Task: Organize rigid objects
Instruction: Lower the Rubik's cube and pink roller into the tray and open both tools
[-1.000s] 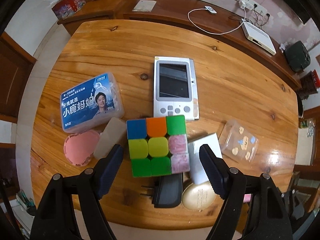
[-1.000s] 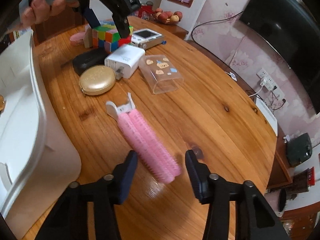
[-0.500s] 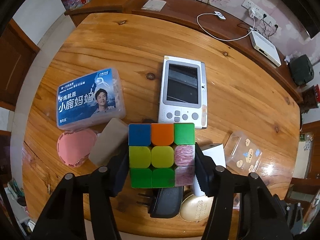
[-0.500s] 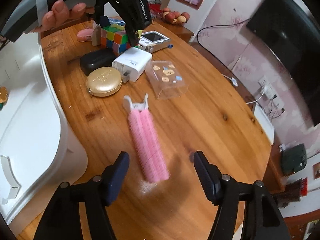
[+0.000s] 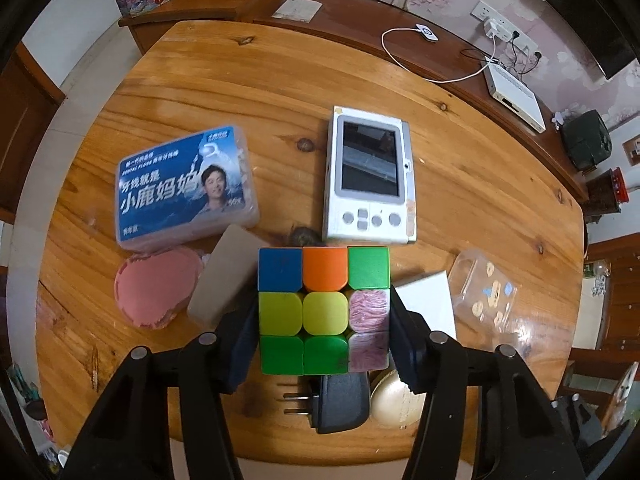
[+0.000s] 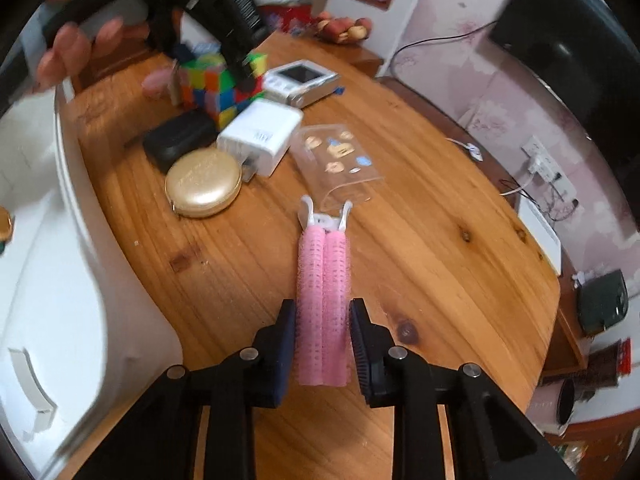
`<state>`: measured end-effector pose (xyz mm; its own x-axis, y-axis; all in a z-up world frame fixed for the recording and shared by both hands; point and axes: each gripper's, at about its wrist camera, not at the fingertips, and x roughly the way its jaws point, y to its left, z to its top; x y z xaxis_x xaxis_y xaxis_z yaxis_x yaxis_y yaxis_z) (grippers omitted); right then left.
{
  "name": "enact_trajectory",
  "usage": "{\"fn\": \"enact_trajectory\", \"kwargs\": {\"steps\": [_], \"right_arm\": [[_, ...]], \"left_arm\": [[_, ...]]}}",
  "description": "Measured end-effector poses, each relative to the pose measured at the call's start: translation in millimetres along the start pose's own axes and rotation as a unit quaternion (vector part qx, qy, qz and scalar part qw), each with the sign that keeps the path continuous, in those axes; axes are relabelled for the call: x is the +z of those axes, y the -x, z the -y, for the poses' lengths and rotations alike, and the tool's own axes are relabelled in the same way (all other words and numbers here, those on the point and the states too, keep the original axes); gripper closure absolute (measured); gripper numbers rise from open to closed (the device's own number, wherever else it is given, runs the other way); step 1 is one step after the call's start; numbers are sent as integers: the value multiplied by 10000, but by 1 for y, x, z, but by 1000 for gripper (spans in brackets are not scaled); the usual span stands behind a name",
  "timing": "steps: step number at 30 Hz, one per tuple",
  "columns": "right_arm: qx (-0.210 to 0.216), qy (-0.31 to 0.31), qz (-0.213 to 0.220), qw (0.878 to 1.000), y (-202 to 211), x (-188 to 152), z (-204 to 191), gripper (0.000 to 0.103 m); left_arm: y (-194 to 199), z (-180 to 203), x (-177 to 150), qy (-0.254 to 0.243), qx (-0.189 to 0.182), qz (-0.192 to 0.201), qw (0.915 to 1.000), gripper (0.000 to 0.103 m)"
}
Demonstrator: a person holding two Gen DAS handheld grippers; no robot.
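Scrambled puzzle cube (image 5: pixel 323 310) sat upright on wooden table (image 5: pixel 280 80), top face mostly green and yellow. Pink twin-roller hair clip (image 6: pixel 324 300) lay flat, white handle end pointing away.

The left gripper (image 5: pixel 323 320) points steeply down with both pads pressed to opposite sides of what it grips, the right gripper (image 6: pixel 323 344) tilts down too — its jaws drawn in tight on what lies between them — and a blurred hand (image 6: pixel 76 46) grasps the left gripper's handle.

Left wrist steeply down, right wrist oblique, both near, sharing cube (image 5: pixel 323 309)
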<state>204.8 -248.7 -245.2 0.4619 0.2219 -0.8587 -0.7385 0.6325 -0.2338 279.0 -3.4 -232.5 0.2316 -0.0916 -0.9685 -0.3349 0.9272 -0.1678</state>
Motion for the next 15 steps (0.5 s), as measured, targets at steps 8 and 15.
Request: {"fn": "enact_trajectory", "kwargs": {"steps": [8,15], "right_arm": [[-298,-870,539,9943,62,-6,14,77],[-393,-1234,1214,9841,140,-4,-12,77]], "left_arm": [[55,-7,-27,-433,-296,188,9984,43],[120,-16,-78,-1146,-533,318,9915,43]]}}
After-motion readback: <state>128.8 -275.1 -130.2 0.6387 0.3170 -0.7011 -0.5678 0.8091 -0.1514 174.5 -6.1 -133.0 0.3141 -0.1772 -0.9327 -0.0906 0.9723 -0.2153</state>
